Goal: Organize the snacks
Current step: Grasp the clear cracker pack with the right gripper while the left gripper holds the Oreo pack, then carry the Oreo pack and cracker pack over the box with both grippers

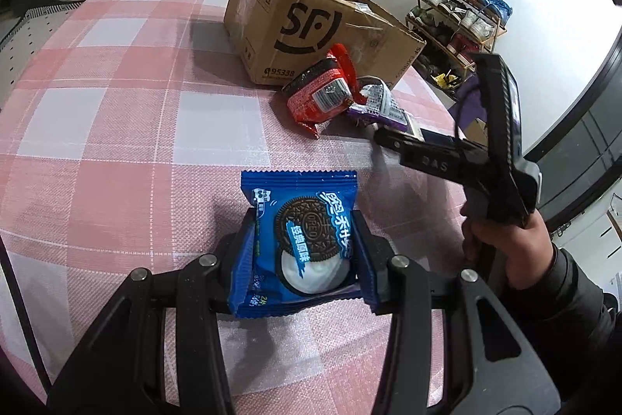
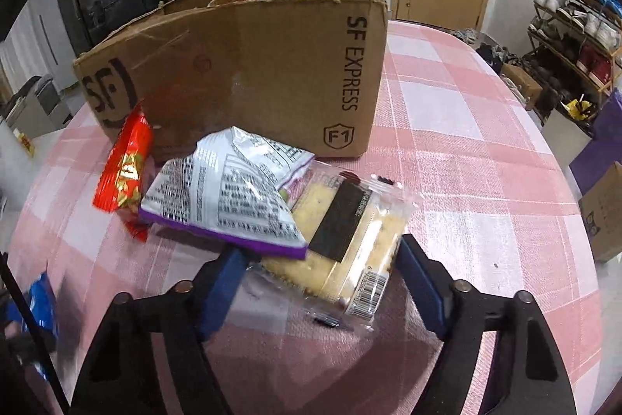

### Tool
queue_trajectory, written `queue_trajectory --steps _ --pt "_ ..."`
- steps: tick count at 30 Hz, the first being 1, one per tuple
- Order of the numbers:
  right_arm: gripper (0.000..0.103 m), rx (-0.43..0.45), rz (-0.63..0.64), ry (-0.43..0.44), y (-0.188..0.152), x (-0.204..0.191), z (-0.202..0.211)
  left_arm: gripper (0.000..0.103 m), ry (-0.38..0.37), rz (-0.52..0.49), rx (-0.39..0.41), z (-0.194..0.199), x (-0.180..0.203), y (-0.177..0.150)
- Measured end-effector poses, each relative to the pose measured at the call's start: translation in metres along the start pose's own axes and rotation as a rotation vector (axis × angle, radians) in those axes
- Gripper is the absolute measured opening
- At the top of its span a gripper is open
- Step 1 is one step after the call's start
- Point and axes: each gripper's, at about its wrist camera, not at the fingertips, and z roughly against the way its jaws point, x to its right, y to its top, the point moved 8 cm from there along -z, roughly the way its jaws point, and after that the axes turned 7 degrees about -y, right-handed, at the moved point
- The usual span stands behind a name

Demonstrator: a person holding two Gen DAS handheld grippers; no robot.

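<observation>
Pink and white checked cloth [image 1: 116,84] covers the table in both views. Going from left to right in the left wrist view, the cloth is bare on the left, and a brown cardboard box [image 1: 311,30] with a black SF mark stands toward the far edge. Just in front of the box's near corner lie a red snack packet [image 1: 318,96] and a silver and purple bag [image 1: 379,104], touching each other. Low in the middle, the left gripper [image 1: 305,244] is clenched on a blue Oreo packet [image 1: 299,220]; both pads press on its sides, and the packet's top sticks out beyond the fingers. At the right, a hand [image 1: 501,244] in a dark sleeve holds the right gripper [image 1: 385,139] from the side, with its tips at the bag.

Only the right wrist view shows what is there. A clear cake packet [image 2: 350,240] with a black label lies partly under the silver and purple bag [image 2: 225,197], near the box's front wall [image 2: 252,72]. The right gripper [image 2: 322,267] has its blue fingers [image 2: 420,282] on either side of this cake packet. I cannot tell if they already press on it. At the lower left edge of this view, a blurred piece of the blue packet [image 2: 39,302] appears.
</observation>
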Motion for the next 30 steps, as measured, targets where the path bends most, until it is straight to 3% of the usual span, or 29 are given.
queue_trajectory --steps 4,23,30 --pt "0.061 0.016 -0.012 0.059 -0.012 0.007 0.014 0.042 0.006 0.002 0.001 0.003 0.001 -0.003" --pt "0.06 0.077 -0.147 0.272 -0.042 0.029 0.075 0.042 0.046 -0.044 -0.031 0.002 0.024 -0.009" --pt "0.06 0.039 -0.269 0.431 -0.051 0.037 0.069 0.042 0.069 -0.053 -0.032 0.003 0.027 -0.005"
